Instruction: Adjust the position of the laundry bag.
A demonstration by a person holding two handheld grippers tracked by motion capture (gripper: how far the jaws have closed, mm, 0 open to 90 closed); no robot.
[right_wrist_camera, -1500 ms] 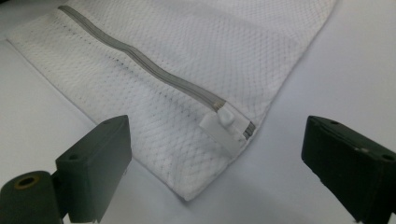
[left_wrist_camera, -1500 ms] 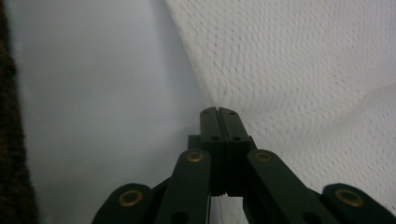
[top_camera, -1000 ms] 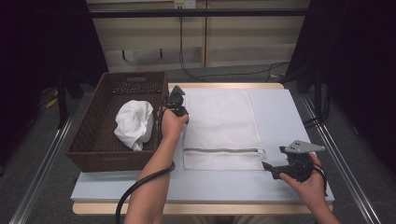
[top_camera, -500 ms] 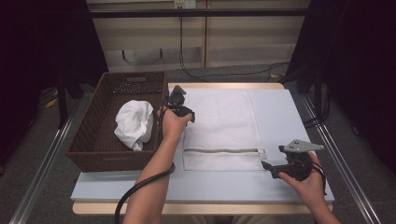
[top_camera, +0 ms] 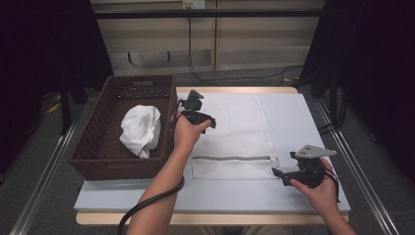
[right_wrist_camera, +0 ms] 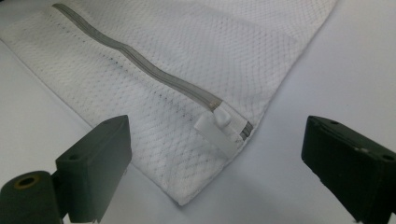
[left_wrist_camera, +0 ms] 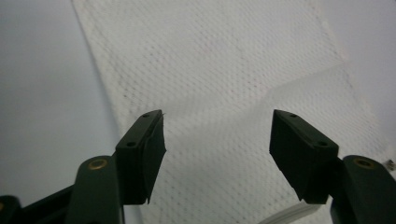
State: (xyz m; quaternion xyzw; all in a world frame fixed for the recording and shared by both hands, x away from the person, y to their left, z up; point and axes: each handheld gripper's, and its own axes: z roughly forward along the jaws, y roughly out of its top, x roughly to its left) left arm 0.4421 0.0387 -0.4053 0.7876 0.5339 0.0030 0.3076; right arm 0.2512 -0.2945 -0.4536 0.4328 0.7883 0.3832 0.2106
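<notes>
High view: mesh bag (top_camera: 235, 132) flat on table (top_camera: 303, 117), zipper near front.
Left gripper view: left gripper (left_wrist_camera: 217, 154) wide open over bag – pin cloth first.
Right gripper view: right gripper (right_wrist_camera: 224, 154) wide open, zipper tab (right_wrist_camera: 215, 128) between jaws – pinch tab only.

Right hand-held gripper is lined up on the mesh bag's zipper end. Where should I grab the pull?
Probably the white pull tab at the zipper's right end. It sticks out flat toward the bag's near corner, so come from that corner with the open right hand-held gripper and pinch across its flat faces.
</notes>
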